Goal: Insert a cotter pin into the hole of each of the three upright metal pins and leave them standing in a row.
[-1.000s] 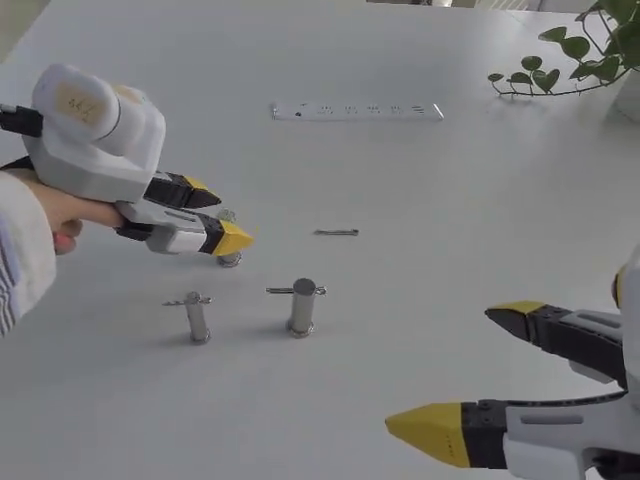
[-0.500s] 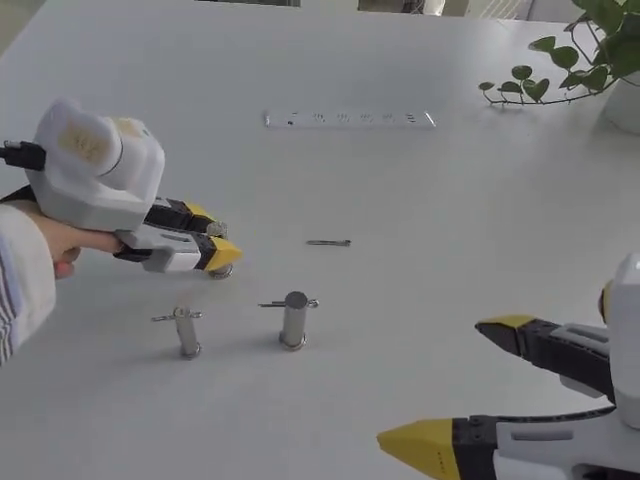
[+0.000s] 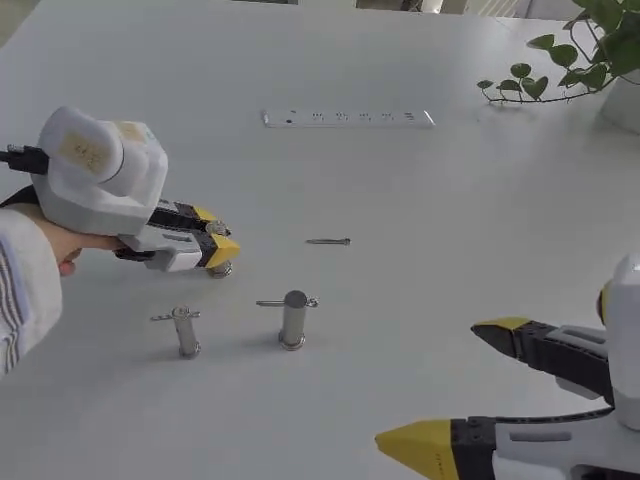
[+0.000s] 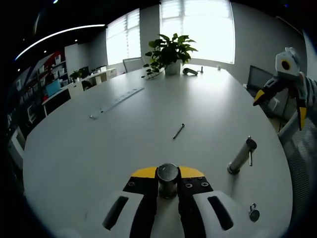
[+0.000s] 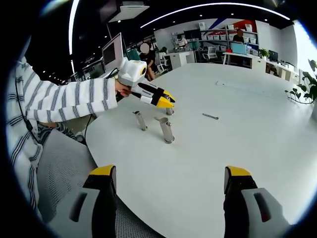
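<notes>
On the white worktop (image 3: 450, 200) two silvery metal pins stand upright side by side, a thicker pin (image 3: 293, 325) and a thinner pin (image 3: 187, 338), each with a cotter pin (image 3: 270, 302) through its top. A third pin (image 4: 168, 182) stands behind them, clamped between the fingers (image 4: 143, 173) of the left gripper (image 4: 168, 172). A loose cotter pin (image 3: 328, 241) lies flat farther back.

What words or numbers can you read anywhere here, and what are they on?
No text can be read.
Yellowish sticker on the left gripper: too blurred to read.
Power strip on the table: marks too small to read.
</notes>
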A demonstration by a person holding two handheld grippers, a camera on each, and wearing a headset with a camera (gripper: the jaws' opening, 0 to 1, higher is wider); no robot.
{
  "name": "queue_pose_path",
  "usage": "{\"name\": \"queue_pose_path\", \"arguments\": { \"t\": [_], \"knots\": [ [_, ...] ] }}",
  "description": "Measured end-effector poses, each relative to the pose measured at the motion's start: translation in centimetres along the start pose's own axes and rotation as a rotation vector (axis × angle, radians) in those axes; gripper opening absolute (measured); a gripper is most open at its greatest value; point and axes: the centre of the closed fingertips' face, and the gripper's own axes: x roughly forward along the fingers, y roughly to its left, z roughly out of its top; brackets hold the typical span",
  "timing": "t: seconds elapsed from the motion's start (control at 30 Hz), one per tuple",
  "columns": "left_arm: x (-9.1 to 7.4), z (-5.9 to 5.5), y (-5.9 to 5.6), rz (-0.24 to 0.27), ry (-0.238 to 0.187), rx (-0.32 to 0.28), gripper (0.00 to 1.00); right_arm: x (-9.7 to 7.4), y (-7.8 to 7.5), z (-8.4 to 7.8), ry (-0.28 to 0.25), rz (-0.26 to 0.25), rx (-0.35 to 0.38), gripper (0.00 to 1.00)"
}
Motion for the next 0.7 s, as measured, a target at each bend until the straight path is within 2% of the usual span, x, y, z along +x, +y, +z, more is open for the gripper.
{"name": "queue_pose_path", "arguments": {
  "t": [0.13, 0.23, 0.43, 0.47, 0.53, 0.7],
  "knots": [
    [0.01, 0.08, 0.0, 0.013, -0.019, -0.012, 0.1, 0.08, 0.06, 0.05, -0.001, 0.005, 0.0, 0.88],
    [-0.04, 0.03, 0.21, 0.024, -0.021, -0.056, 0.1, 0.15, 0.12, 0.08, 0.0, 0.007, -0.005, 0.88],
    [-0.05, 0.11, 0.49, 0.048, -0.025, -0.108, 0.1, 0.24, 0.32, 0.07, 0.001, 0.012, -0.01, 0.88],
    [-0.05, 0.12, 0.52, 0.048, -0.027, -0.102, 0.1, 0.23, 0.35, 0.07, 0.001, 0.013, -0.011, 0.88],
    [-0.1, 0.07, 0.63, 0.054, -0.025, -0.037, 0.1, 0.19, 0.36, 0.09, 0.001, 0.013, -0.012, 0.88],
    [-0.25, -0.03, 0.76, 0.057, -0.027, -0.044, 0.1, 0.01, 0.27, 0.22, -0.006, 0.008, -0.014, 0.88]
  ]
}}
